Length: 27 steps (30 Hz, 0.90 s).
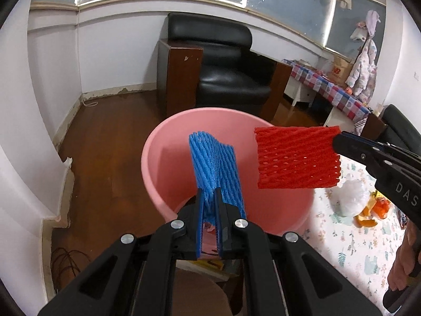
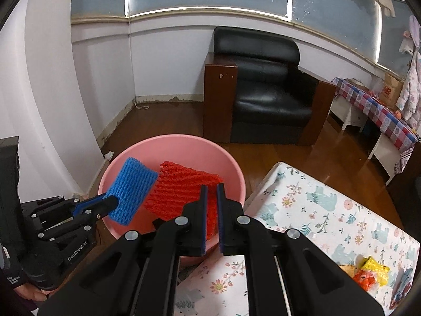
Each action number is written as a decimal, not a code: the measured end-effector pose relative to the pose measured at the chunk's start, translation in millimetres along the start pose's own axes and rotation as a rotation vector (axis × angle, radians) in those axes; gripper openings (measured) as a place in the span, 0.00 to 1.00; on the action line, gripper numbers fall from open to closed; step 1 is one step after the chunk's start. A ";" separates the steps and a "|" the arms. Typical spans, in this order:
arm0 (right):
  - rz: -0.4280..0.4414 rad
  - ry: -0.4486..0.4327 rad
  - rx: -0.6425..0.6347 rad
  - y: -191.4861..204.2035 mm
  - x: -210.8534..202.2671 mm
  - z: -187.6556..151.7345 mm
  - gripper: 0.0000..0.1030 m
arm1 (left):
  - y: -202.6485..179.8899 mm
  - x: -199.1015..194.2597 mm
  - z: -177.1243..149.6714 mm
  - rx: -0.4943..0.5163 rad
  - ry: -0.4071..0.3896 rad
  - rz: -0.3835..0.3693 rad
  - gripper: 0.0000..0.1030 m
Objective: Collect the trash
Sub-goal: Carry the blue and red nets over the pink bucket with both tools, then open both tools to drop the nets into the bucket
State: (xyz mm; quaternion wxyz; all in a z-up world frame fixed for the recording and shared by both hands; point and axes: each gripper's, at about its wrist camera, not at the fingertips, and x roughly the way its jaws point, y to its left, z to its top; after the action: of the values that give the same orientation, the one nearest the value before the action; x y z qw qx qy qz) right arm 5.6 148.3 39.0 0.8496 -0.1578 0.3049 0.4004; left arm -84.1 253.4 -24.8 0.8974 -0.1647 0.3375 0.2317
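Observation:
My left gripper (image 1: 208,193) is shut on a blue foam fruit net (image 1: 215,166) and holds it over the pink basin (image 1: 168,142). My right gripper (image 2: 212,185) is shut on a red foam fruit net (image 2: 181,192), also over the basin (image 2: 173,142). In the left wrist view the red net (image 1: 297,158) hangs from the right gripper (image 1: 339,139) above the basin's right side. In the right wrist view the blue net (image 2: 131,191) sits in the left gripper (image 2: 111,200) above the basin's left side.
A table with a flower-print cloth (image 2: 329,210) stands right of the basin, with orange peel (image 1: 373,210), a white plastic bag (image 1: 352,197) and a yellow wrapper (image 2: 373,268) on it. A black armchair (image 2: 265,92) and a bench (image 2: 379,115) stand behind on the wooden floor.

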 end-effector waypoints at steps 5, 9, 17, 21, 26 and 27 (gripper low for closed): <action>0.001 0.020 0.003 3.8 11.2 1.6 0.07 | 4.9 7.8 -0.9 -0.011 0.014 0.014 0.07; -0.002 0.024 0.007 6.5 16.8 2.2 0.07 | 8.3 9.3 -2.2 -0.017 0.018 0.025 0.07; 0.010 0.019 0.030 8.9 23.3 4.1 0.07 | 1.0 6.1 -3.4 -0.002 0.002 0.024 0.21; 0.042 0.028 0.050 6.5 24.8 2.9 0.08 | -2.4 3.6 -4.2 0.017 -0.013 0.032 0.31; 0.071 0.024 0.075 3.8 22.2 0.4 0.23 | 2.5 1.1 -3.0 -0.004 -0.019 0.022 0.33; 0.080 0.019 0.079 3.0 20.9 0.2 0.27 | 2.8 0.7 -2.8 -0.005 -0.020 0.020 0.34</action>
State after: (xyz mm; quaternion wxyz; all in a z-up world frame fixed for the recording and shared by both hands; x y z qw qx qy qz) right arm 13.7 162.6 25.5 0.8356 -0.1157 0.3343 0.4203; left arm -86.6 254.7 -27.7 0.8978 -0.1615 0.3297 0.2432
